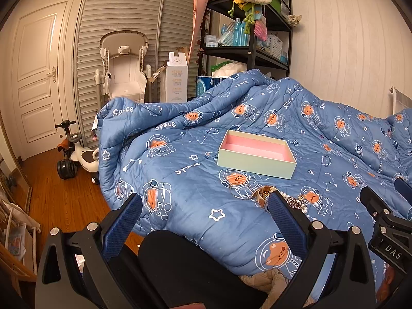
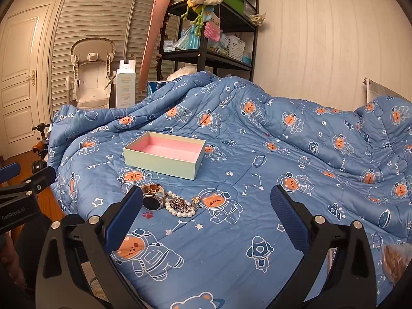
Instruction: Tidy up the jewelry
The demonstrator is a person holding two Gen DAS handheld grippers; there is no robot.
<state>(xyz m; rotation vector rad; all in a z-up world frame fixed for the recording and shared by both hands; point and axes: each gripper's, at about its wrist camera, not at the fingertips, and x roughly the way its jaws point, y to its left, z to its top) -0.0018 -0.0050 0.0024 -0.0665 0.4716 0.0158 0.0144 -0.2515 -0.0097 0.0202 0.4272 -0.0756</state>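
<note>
A pale green box with a pink inside stands open and empty on the blue quilt; it also shows in the left wrist view. In front of it lies a small pile of jewelry: a gold watch, a pearl bracelet around a sparkly piece, and a thin ring. In the left wrist view the watch peeks out behind my right finger. My right gripper is open and empty, just right of the pile. My left gripper is open and empty, left of the pile.
The blue space-bear quilt covers the bed, bunched up at the back. Beyond the bed stand a black shelf, a white high chair and a tall carton. A ride-on toy sits on the wooden floor at left.
</note>
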